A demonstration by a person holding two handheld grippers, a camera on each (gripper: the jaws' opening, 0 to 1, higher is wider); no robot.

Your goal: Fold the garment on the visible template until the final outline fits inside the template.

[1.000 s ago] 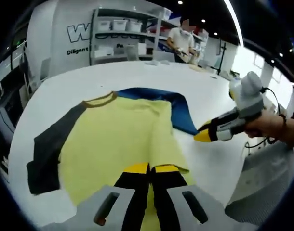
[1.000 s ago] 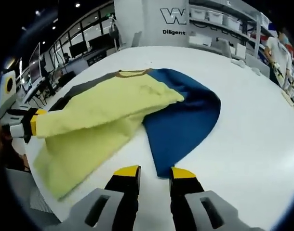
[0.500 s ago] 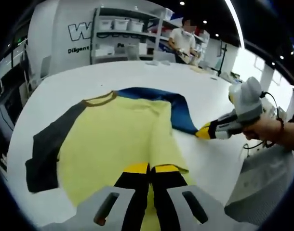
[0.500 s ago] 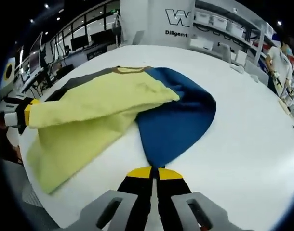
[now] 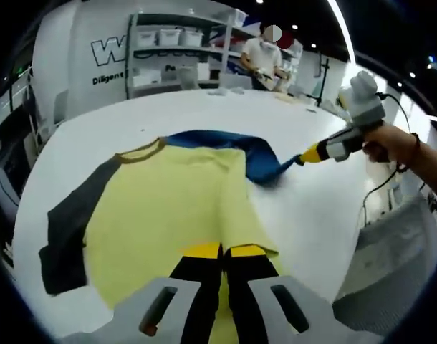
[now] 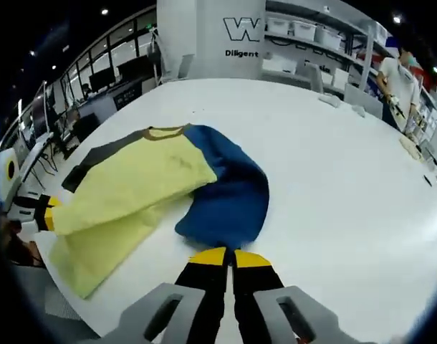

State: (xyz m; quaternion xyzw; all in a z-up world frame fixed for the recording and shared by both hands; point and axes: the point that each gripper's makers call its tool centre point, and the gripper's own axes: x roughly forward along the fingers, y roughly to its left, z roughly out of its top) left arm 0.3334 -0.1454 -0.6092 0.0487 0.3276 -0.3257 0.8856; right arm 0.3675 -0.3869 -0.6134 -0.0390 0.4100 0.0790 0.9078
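The garment (image 5: 168, 208), a yellow shirt with one dark grey sleeve (image 5: 68, 229) and one blue sleeve (image 6: 229, 197), is lying spread on the white worktop (image 6: 333, 158), its collar pointing away from the person. No separate template outline is making itself plain on the worktop (it may be under the cloth).

The left gripper (image 5: 224, 252) is pinching the yellow hem at the near edge, its fingers (image 5: 203, 251) pressed together on the fabric. In the right gripper view, the right gripper (image 6: 224, 256) is clamping the tip of the blue sleeve, its fingers closed on it and the blue cloth bunching up just ahead of them. In the left gripper view that same gripper is showing at the right, held in a hand (image 5: 387, 143) and lifting the sleeve end off the worktop.

The step in hand looks like the sleeve fold: the blue sleeve is being gathered to go across the yellow body. The next move is calling for carrying that sleeve inward over the chest and laying it flat, while the left gripper is keeping the hem anchored so the body isn't dragging along. The grey sleeve is lying unfolded, so most of the folding seems left to do.
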